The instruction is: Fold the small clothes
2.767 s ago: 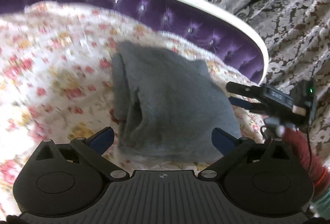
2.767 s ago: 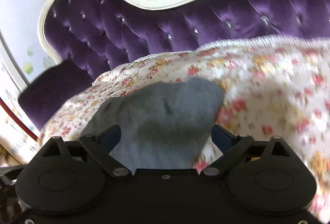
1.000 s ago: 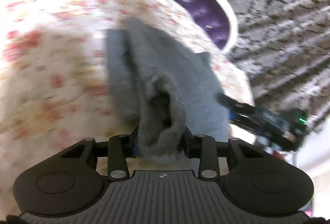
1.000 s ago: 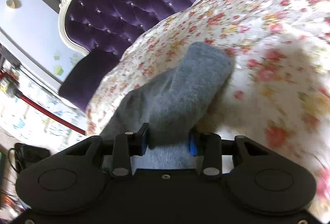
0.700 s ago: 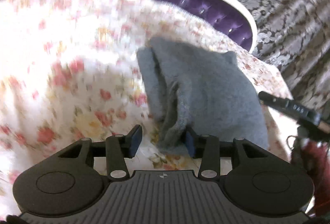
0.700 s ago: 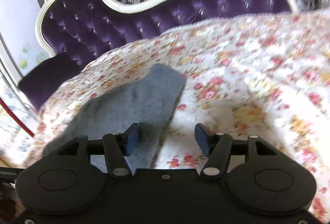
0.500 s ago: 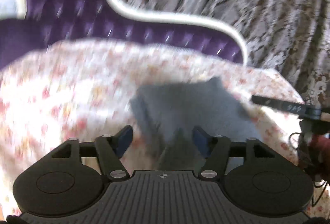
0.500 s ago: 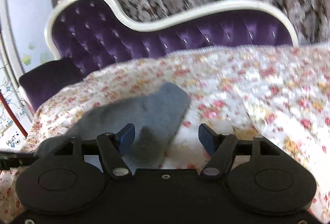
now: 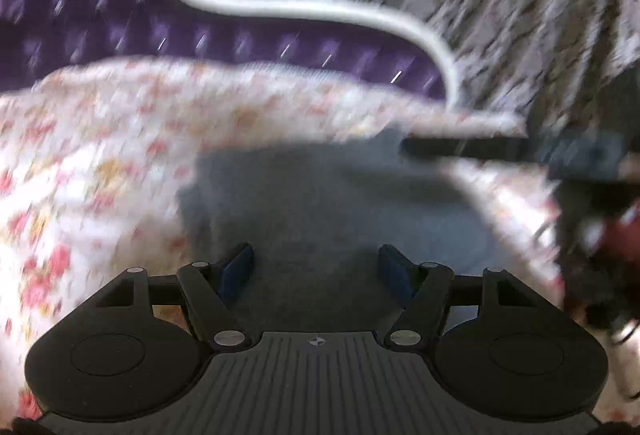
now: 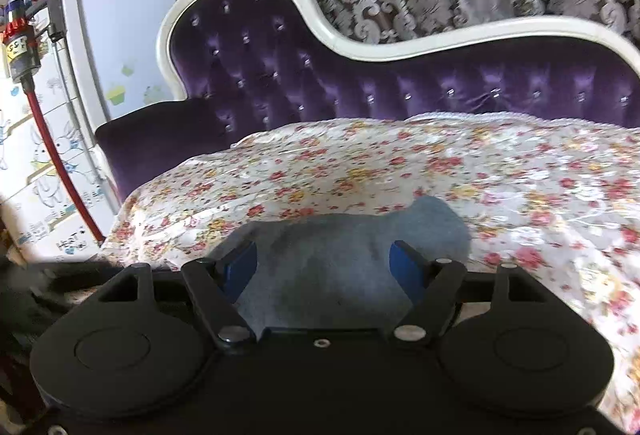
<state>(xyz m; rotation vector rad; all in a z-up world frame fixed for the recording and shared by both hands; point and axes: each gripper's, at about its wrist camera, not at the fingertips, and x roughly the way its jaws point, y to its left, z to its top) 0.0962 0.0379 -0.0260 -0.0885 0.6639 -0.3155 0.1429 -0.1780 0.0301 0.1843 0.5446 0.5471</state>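
On the floral bedspread [image 10: 500, 171], the soft, limp grey garment [image 10: 340, 259] is left flat; both tools, left [image 9: 316, 267] and right [image 10: 324, 267], are spread, nothing gripped; an edge is best pinched.

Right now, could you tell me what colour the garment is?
Grey garment, clearest in the right wrist view.
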